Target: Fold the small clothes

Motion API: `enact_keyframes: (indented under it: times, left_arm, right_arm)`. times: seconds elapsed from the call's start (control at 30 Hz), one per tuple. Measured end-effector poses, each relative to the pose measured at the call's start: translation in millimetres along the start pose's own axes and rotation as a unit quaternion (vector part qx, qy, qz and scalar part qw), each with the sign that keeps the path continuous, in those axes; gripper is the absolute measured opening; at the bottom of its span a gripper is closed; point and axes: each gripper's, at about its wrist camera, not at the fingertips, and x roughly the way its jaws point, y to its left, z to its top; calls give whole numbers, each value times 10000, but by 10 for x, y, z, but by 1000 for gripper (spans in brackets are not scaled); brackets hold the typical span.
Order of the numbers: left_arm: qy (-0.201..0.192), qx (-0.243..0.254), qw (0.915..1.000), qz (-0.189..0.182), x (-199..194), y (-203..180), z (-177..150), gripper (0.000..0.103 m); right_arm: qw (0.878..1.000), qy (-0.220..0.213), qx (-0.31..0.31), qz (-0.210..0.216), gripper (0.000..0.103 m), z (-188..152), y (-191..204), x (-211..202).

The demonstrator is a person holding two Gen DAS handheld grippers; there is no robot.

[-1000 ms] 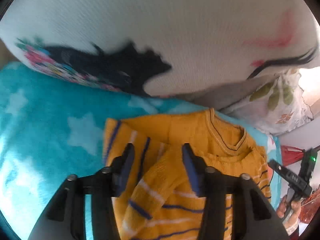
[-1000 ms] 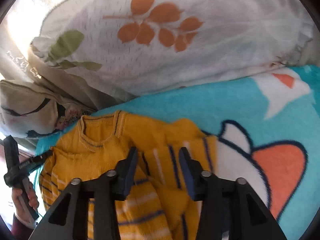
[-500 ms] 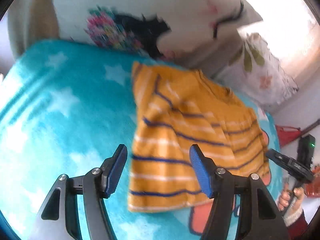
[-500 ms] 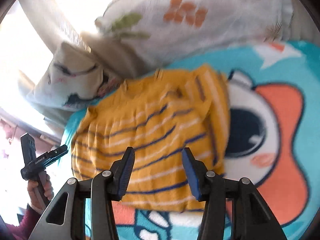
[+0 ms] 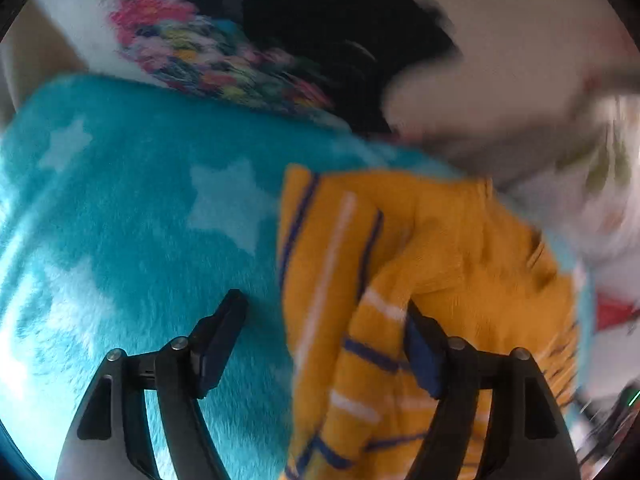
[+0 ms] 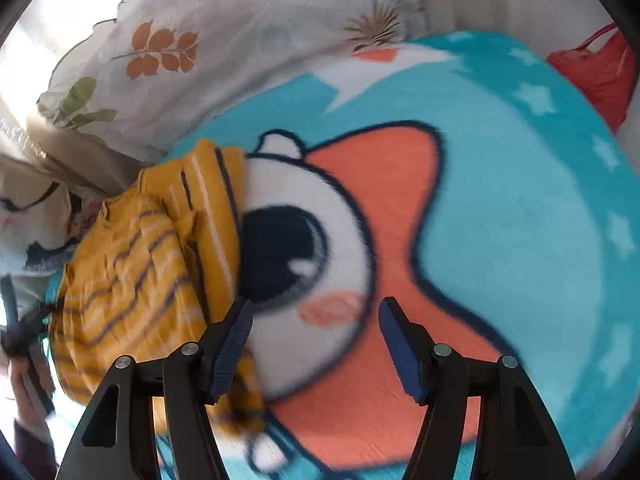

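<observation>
A small yellow sweater [image 5: 420, 280] with blue and white stripes lies folded on a turquoise blanket [image 5: 120, 220]. My left gripper [image 5: 324, 344] is open and empty, low over the sweater's left edge, with the cloth between its fingers. In the right wrist view the sweater [image 6: 152, 272] lies at the left. My right gripper [image 6: 314, 340] is open and empty over the blanket's cartoon fox print [image 6: 360, 280], just right of the sweater. The left wrist view is blurred.
A white pillow [image 5: 280, 40] with a black and floral print lies behind the sweater. A leaf-print pillow [image 6: 240, 40] lies at the back. A red bag [image 6: 600, 68] sits at the far right. The left gripper and hand [image 6: 24, 340] show at the left edge.
Both grippers dropped back toward the blanket after pulling away. The left one swung to the sweater's left edge, the right one to the blanket on its right. Both stay open.
</observation>
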Motion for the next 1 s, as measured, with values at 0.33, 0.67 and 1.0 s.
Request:
enact_keyframes:
  times: [0.33,0.67,1.0]
  left_arm:
    - [-280,-733,9967,-187,-295,568,108,74]
    - [-60,-521,9961,-703,-564,584,-852,77]
    - [-99,-892,9834,-1578,-550,590,-1246,88]
  right_arm:
    - [9998,-150,101,19,70,-271,-76,-425]
    - [9849,409,391,1636,70,-340,200,4]
    - [9652,723,574,2448,74,-529,397,367]
